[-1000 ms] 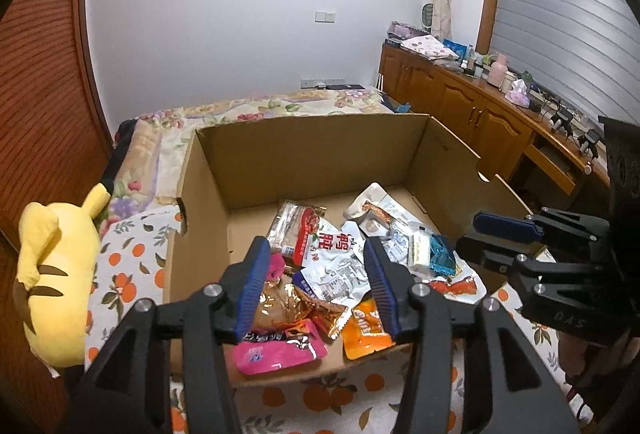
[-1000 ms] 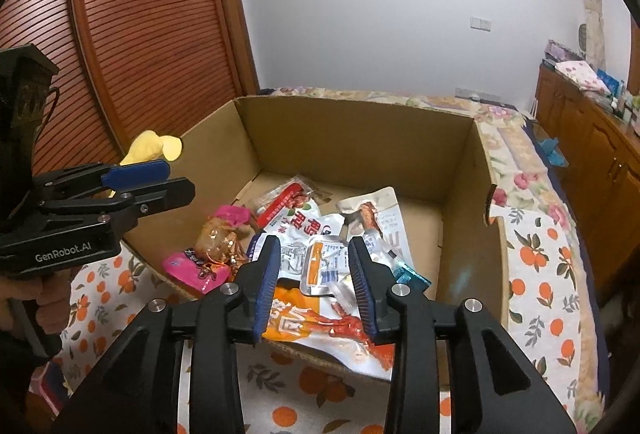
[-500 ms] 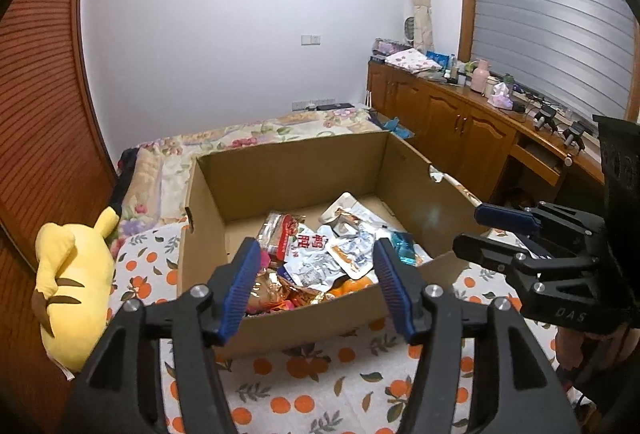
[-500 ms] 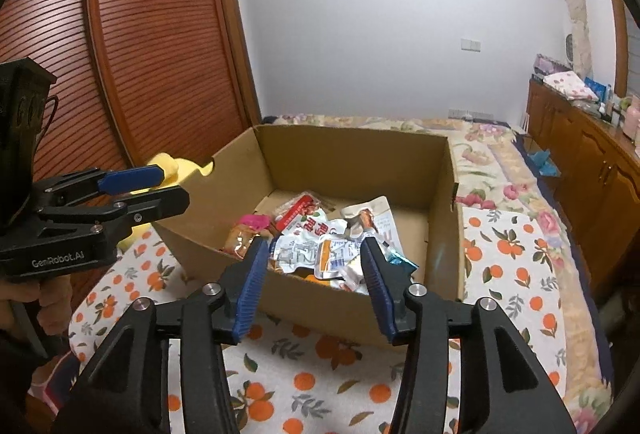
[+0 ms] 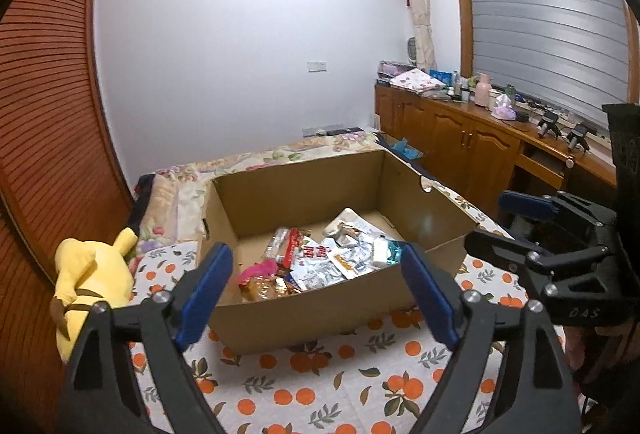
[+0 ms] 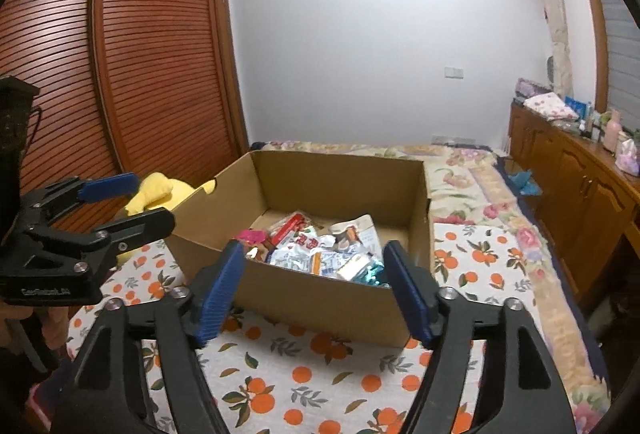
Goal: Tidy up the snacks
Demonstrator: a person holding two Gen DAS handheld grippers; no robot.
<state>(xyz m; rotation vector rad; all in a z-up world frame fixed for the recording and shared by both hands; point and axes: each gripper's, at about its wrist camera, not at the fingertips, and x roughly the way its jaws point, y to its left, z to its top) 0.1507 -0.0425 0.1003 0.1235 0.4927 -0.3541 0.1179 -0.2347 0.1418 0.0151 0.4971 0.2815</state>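
I hold both grippers above the near side of the bed (image 6: 320, 374), which is covered with a sheet printed with oranges. My left gripper (image 5: 316, 290) has its blue-padded fingers (image 5: 206, 290) spread wide apart with nothing between them. My right gripper (image 6: 316, 286) is spread just as wide and holds nothing either.

An open cardboard box (image 5: 316, 310) sits on the sheet in front of both grippers. The snacks (image 5: 320, 262) lie in a loose pile on its floor, toward the near wall: white foil pouches with red print, a pink packet (image 5: 258, 268) at the left edge of the pile, a golden-brown wrapper (image 5: 262, 286) just in front of it, and a teal packet (image 5: 394, 252) at the right. From the right wrist view the same pile (image 6: 320, 250) lies behind the near wall, with the teal packet (image 6: 370, 272) closest to that wall.

A yellow plush toy (image 5: 92, 274) lies on the bed to the left of the box, against a slatted wooden wardrobe (image 6: 120, 74). A wooden cabinet (image 5: 480, 150) with clutter on top runs along the right wall under a shuttered window.
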